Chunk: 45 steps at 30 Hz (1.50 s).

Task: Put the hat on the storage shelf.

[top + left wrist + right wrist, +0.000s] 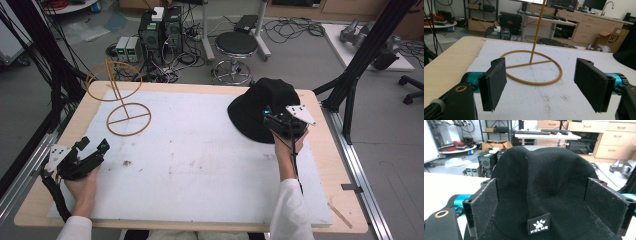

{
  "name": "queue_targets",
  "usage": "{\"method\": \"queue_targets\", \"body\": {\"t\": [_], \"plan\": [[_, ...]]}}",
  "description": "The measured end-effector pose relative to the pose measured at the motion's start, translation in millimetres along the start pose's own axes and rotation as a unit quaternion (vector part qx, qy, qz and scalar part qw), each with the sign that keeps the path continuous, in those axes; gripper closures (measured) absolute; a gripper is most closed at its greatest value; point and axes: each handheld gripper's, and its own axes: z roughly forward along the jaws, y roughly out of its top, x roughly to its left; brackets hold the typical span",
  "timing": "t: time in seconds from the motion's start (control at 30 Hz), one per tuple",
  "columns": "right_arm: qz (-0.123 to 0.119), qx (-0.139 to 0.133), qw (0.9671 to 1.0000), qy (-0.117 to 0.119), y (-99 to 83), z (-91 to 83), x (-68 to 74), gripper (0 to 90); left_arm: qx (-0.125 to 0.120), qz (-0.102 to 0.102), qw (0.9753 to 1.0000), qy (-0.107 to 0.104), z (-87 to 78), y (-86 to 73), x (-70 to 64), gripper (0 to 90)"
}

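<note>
- Right gripper: near the right edge of the counter, held in the person's right hand. Its fingers stand wide apart, one on each side of the hat's brim, and have hold of nothing; the right gripper view shows a gap between each pad and the cloth.
- Black hat: sits on the far right part of the white mat, crown up, its far edge reaching the counter's wooden rim. The brim spreads toward the person. A small sewn label with a paw print faces the right gripper, low on the crown's near side. The crown is dented down the middle, and the dent runs away from the gripper.
- Left gripper: low over the near left corner of the mat, in the person's left hand, well apart from the hat. Its fingers are spread wide and hold nothing. They point toward the wire stand.
- Wire stand: tan, on the far left part of the mat. A flat ring with a crossbar lies on the mat, a thin stem rises from the crossbar, and a second ring sits tilted at the top. Nothing stands between it and the left gripper.
- Beyond the counter: a round stool, grey boxes with cables on the floor, and black frame bars at the right.
</note>
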Motion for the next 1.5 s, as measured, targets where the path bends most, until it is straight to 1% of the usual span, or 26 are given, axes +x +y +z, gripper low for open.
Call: {"method": "queue_targets", "body": {"t": [0.1,0.17,0.2,0.3,0.33,0.43,0.5,0.63,0.67,0.8,0.87,0.9,0.93,1.03,1.07,1.17,1.2,1.23,1.27,1.3,1.33,1.37,1.4,1.43,1.47,1.5], "plan": [[0.0,-0.003,1.0,0.005,-0.4,3.2,0.8,11.7,0.001,0.0,1.0,0.0,0.3,-0.2,0.1,26.3],[0.001,0.002,1.0,0.004,-2.2,8.1,0.9,11.7,0.001,0.0,1.0,0.0,0.0,-0.1,0.0,26.3],[-0.007,0.002,1.0,-0.002,-4.3,12.3,0.8,11.8,0.001,-0.001,1.0,-0.002,-0.2,-0.2,-0.3,26.3],[-0.01,0.006,0.9999,-0.006,-6.6,15.8,-0.3,11.7,0.002,-0.003,1.0,-0.004,-0.2,-0.2,-0.1,26.2],[-0.002,0.012,0.9999,-0.008,-9.5,19.3,-2.4,11.7,0.001,-0.003,1.0,-0.005,-0.1,-0.2,0.0,26.2],[0.005,0.013,0.9998,-0.011,-11.8,22.4,-4.6,11.8,0.001,-0.007,1.0,-0.005,0.7,-0.5,0.6,26.2],[0.011,0.02,0.9997,-0.014,-11.4,26.6,-5.7,11.8,0.0,-0.009,0.9999,-0.006,1.1,-0.6,1.2,26.2],[0.004,0.024,0.9996,-0.014,-2.3,31.6,-1.9,11.9,-0.001,-0.012,0.9999,-0.004,1.4,-0.6,1.7,26.2],[0.002,0.031,0.9994,-0.013,1.3,35.5,-0.2,11.9,-0.001,-0.012,0.9999,-0.003,1.0,-0.5,1.6,26.2],[-0.004,0.03,0.9995,-0.011,2.1,41.6,2.3,11.9,-0.001,-0.01,0.9999,-0.004,0.5,-0.4,1.5,26.2],[0.003,0.047,0.9989,-0.009,-0.6,47.2,3.9,11.9,-0.001,-0.009,0.9999,-0.005,0.5,-0.4,1.2,26.2],[0.003,0.047,0.9989,-0.009,-0.6,47.2,3.9,11.9,-0.001,-0.009,0.9999,-0.005,0.5,-0.4,1.2,26.2],[-0.008,0.044,0.9988,-0.022,-2.5,49.0,6.2,12.0,-0.001,-0.009,1.0,-0.005,0.5,-0.5,1.4,26.2],[-0.012,0.049,0.9984,-0.024,-4.3,50.8,7.9,14.3,0.0,-0.008,1.0,-0.005,0.1,-0.5,2.0,26.2],[-0.018,0.053,0.9979,-0.031,-6.9,53.0,10.2,14.6,-0.001,-0.008,1.0,-0.005,-0.4,-0.4,2.1,26.1],[-0.02,0.053,0.9977,-0.039,-8.4,53.9,12.0,15.8,0.0,-0.008,1.0,-0.005,-0.4,-0.4,2.3,26.1],[-0.019,0.05,0.9979,-0.037,-9.0,54.3,13.1,19.7,-0.001,-0.008,1.0,-0.004,-0.6,-0.4,2.2,26.2],[-0.019,0.05,0.9979,-0.037,-9.0,54.3,13.1,19.7,-0.001,-0.008,1.0,-0.004,-0.6,-0.4,2.2,26.1],[-0.023,0.049,0.9979,-0.037,-9.3,54.6,13.6,23.3,-0.001,-0.008,1.0,-0.004,-0.5,-0.4,2.2,26.1],[-0.025,0.048,0.9977,-0.042,-9.6,54.8,14.5,26.8,-0.001,-0.008,1.0,-0.005,-0.3,-0.4,2.3,26.1],[-0.035,0.053,0.9966,-0.051,-10.4,55.4,16.4,33.1,-0.001,-0.008,1.0,-0.005,-0.3,-0.5,2.5,26.1],[-0.035,0.053,0.9966,-0.051,-10.4,55.4,16.4,33.1,-0.001,-0.008,1.0,-0.005,-0.2,-0.5,2.6,26.1],[-0.027,0.06,0.9963,-0.056,-10.7,54.8,16.9,41.3,-0.001,-0.009,0.9999,-0.005,0.0,-0.6,2.8,26.1],[-0.027,0.06,0.9963,-0.056,-10.7,54.8,16.9,41.3,-0.001,-0.009,0.9999,-0.005,0.0,-0.6,2.8,26.1],[-0.01,0.067,0.9963,-0.053,-11.3,55.0,15.9,49.2,-0.001,-0.01,0.9999,-0.004,0.2,-0.7,3.0,26.1],[-0.01,0.067,0.9963,-0.053,-11.3,55.0,15.9,49.2,-0.001,-0.01,0.9999,-0.004,0.2,-0.7,3.0,26.1]]}}
